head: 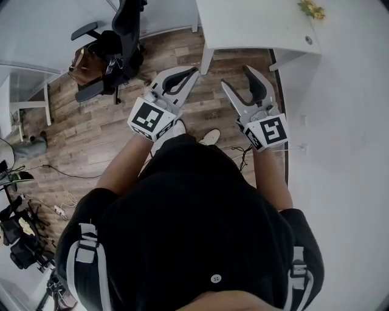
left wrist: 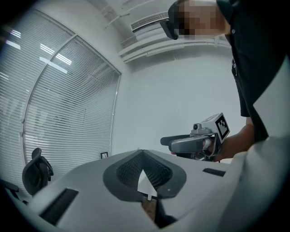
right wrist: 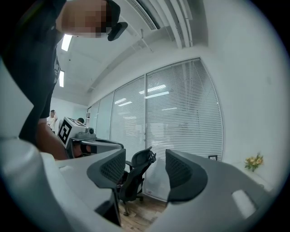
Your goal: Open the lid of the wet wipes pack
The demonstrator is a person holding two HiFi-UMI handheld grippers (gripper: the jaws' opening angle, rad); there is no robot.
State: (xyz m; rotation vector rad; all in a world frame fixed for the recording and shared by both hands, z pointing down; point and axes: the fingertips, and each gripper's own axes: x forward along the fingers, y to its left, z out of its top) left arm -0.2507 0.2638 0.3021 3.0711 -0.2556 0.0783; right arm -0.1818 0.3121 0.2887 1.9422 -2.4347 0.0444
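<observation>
Right gripper (right wrist: 145, 156) gapes, framing an office chair (right wrist: 132, 176).

White desk (head: 255, 27) cut by top edge; yellow item (head: 311, 8) too small.

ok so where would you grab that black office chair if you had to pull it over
Probably the nearer armrest of the office chair: a slim bar sticking out sideways, narrow enough for two jaws. Come from above, jaws across its width; the backrest looks too broad.
</observation>
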